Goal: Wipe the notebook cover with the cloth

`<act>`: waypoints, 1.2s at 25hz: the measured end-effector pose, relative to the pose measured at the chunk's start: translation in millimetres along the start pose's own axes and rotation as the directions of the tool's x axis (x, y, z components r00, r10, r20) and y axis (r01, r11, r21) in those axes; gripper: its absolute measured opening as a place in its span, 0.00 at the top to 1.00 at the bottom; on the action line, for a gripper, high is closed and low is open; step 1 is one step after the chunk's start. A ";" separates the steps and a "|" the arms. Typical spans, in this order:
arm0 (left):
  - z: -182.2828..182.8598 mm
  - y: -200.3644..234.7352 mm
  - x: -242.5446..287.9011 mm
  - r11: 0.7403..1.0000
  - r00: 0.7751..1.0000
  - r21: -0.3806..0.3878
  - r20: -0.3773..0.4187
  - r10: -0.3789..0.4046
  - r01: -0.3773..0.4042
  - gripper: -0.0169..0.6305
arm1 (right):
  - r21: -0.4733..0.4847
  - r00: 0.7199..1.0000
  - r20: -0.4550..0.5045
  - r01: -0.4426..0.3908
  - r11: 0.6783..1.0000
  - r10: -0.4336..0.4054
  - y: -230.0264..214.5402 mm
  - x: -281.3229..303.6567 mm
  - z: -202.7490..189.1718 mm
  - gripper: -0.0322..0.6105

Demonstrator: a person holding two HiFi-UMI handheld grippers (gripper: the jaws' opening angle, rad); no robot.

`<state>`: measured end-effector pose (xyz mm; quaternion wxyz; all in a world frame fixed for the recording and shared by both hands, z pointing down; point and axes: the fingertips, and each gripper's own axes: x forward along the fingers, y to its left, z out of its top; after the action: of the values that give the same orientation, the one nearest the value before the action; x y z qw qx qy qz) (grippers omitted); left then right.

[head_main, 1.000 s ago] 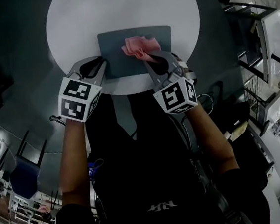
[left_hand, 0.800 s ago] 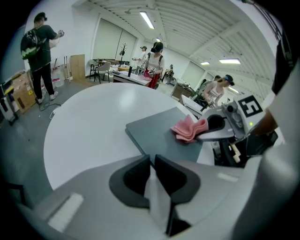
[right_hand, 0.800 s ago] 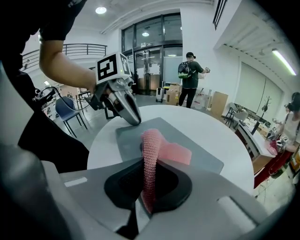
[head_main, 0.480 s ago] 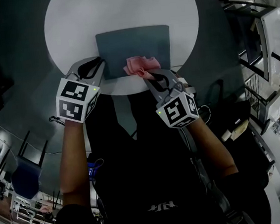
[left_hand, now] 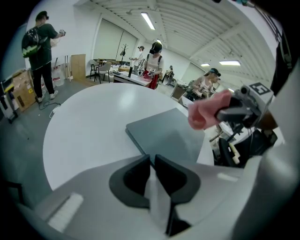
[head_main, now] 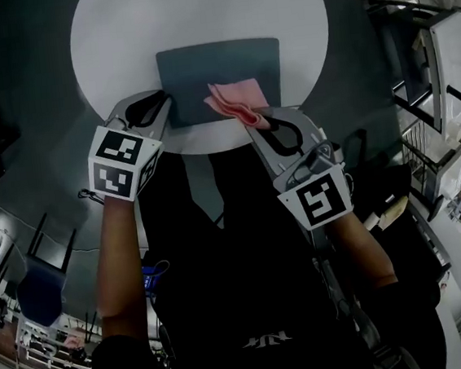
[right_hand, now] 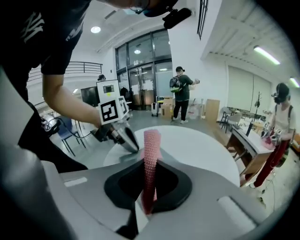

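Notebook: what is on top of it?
The pink cloth, pinched in the right hand-held gripper, overlies the notebook's near right part; the cover beneath is hidden.

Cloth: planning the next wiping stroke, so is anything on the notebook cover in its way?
Nothing visible does. The notebook is bare beyond the cloth, which the right gripper pinches; the left gripper sits shut at its near-left corner.

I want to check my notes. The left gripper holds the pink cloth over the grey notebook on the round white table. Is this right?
Not quite. It is the right gripper that holds the cloth; the right gripper view shows it shut on the cloth. The rest stands: the cloth is over the grey notebook on the round white table.
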<state>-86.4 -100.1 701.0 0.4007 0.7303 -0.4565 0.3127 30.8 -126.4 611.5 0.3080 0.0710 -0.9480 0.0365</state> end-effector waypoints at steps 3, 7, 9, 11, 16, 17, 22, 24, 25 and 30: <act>0.4 -1.6 -0.8 1.000 1.000 0.000 0.002 0.001 -0.001 0.93 | 0.036 0.997 0.001 0.080 0.996 -0.080 -34.0 11.7 15.8 0.94; 1.2 -0.5 -1.9 1.000 1.000 0.006 0.003 0.002 -0.002 0.93 | -0.020 0.995 -0.057 0.086 0.996 -0.087 -65.4 53.3 25.5 0.94; 0.8 -0.5 -1.4 1.000 1.000 0.004 0.006 0.003 -0.003 0.93 | -0.085 0.995 -0.062 0.069 0.994 -0.075 -71.0 77.9 26.6 0.94; 0.1 -1.5 -1.1 1.000 1.000 0.001 0.009 0.006 -0.006 0.93 | -0.121 0.994 -0.090 0.042 0.992 -0.053 -69.0 97.6 19.3 0.94; 0.1 -1.7 0.6 1.000 1.000 0.000 0.015 0.003 -0.003 0.93 | -0.139 0.984 -0.175 -0.005 0.990 -0.019 -56.7 119.7 -10.0 0.94; -0.1 -1.7 1.1 1.000 1.000 -0.002 0.015 0.001 -0.001 0.93 | -0.139 0.984 -0.176 -0.003 0.990 -0.021 -55.9 120.9 -13.0 0.94; 0.2 -2.7 2.7 1.000 1.000 0.008 0.014 0.000 0.000 0.93 | -0.132 0.985 -0.171 0.001 0.991 -0.024 -55.6 120.5 -15.7 0.94; 0.5 -2.8 2.5 1.000 1.000 0.011 0.014 0.001 -0.002 0.93 | -0.133 0.984 -0.175 -0.009 0.991 -0.015 -52.0 119.1 -16.5 0.94; 0.7 -2.7 2.6 1.000 1.000 0.009 0.015 0.002 -0.002 0.93 | -0.133 0.984 -0.178 -0.016 0.991 -0.008 -48.9 117.9 -17.3 0.94; 1.2 -3.6 3.8 1.000 1.000 0.001 0.016 -0.007 0.006 0.92 | -0.130 0.982 -0.186 -0.052 0.990 0.027 -25.1 105.1 -26.2 0.94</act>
<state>-81.6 -101.8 702.4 0.3978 0.7343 -0.4572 0.3056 -34.2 -160.0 695.3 0.3976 0.0277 -0.9170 -0.0147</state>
